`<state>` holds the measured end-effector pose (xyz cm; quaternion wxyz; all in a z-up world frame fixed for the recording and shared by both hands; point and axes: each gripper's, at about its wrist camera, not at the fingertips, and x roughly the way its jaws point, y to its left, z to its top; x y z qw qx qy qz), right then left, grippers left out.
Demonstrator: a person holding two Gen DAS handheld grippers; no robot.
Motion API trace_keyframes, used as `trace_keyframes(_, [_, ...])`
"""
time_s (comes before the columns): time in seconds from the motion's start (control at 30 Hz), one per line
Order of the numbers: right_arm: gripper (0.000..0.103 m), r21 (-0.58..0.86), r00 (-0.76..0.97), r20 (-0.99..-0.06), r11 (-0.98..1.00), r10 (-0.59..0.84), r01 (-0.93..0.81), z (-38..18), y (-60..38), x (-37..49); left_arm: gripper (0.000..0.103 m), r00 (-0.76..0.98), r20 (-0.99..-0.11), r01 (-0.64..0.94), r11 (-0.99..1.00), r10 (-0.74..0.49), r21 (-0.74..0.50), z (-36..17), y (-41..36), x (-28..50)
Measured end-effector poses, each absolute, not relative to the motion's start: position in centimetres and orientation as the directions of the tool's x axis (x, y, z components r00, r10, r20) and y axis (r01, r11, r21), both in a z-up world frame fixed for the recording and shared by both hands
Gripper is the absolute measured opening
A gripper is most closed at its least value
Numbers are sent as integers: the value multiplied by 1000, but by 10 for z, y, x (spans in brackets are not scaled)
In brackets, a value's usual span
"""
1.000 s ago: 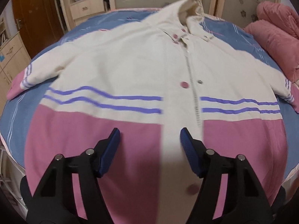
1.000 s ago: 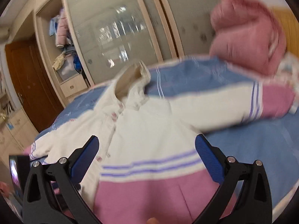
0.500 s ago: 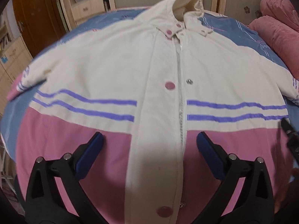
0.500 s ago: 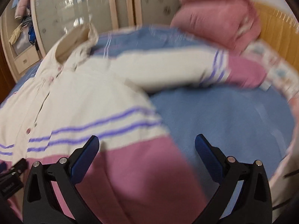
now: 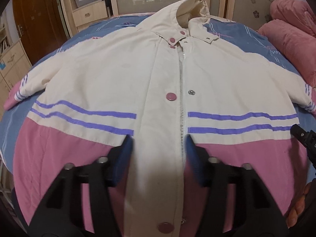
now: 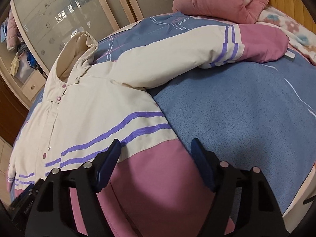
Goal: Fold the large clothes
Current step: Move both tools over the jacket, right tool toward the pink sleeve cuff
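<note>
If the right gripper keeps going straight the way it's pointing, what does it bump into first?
Probably the jacket. The right gripper is open over its pink bottom part, right at the side edge, with the blue bedspread just beyond. Depth is hard to judge, so it might skim the edge and meet the bedspread.

- Left gripper [image 5: 159,154]: jaws apart, blue pads [image 5: 123,158] facing each other across a clear gap — nothing held between them. Fingers motion-blurred in its own wrist view.
- Right gripper [image 6: 156,165]: jaws also apart, blue pads [image 6: 107,165] sharp in its own view, nothing pinched.
- Right gripper's black body shows at the right edge of the left wrist view — so the two sit side by side.
- Bare fingers [image 5: 298,209] of the person's right hand visible low at that same edge, behind the gripper body.
</note>
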<state>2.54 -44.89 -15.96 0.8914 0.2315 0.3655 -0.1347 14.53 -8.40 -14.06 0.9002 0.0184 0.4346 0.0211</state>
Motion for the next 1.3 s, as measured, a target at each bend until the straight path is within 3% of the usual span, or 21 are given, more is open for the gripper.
trace_keyframes(0.1, [75,292,692,-716,862,-90,414,-160,-446,28,39,623,-781,-47,999,47,22,-142,-76,146])
trace_keyframes(0.2, [76,296,694,-715,859,-90,417,-161,-447,28,39,625,-781,-44,999,13,-18,-139,-69,145])
trace_keyframes(0.27, [78,294,694,-714,860,-92,417,-162,-446,30,44,630,-776,-43,998,-2,-37,-135,-67,145])
trace_keyframes(0.33, [80,285,694,-714,865,-97,413,-162,-446,30,60,642,-766,-48,998,4,-35,-132,-69,142])
trace_keyframes(0.47, [81,272,694,-713,871,-104,410,-163,-444,31,72,687,-726,-38,999,24,-3,-121,-76,134])
trace_keyframes(0.53, [81,274,694,-713,870,-103,411,-163,-444,30,89,711,-703,-16,1000,11,-1,-114,-81,130])
trace_keyframes(0.63, [81,277,694,-713,869,-101,411,-163,-443,30,94,738,-673,28,999,-38,-26,-104,-88,124])
trace_keyframes(0.97, [82,287,697,-712,867,-91,407,-163,-445,29,95,711,-695,100,994,-104,-46,-110,-103,128])
trace_keyframes(1.3, [82,293,698,-710,865,-89,408,-165,-446,28,96,667,-739,103,994,-94,-33,-125,-105,134])
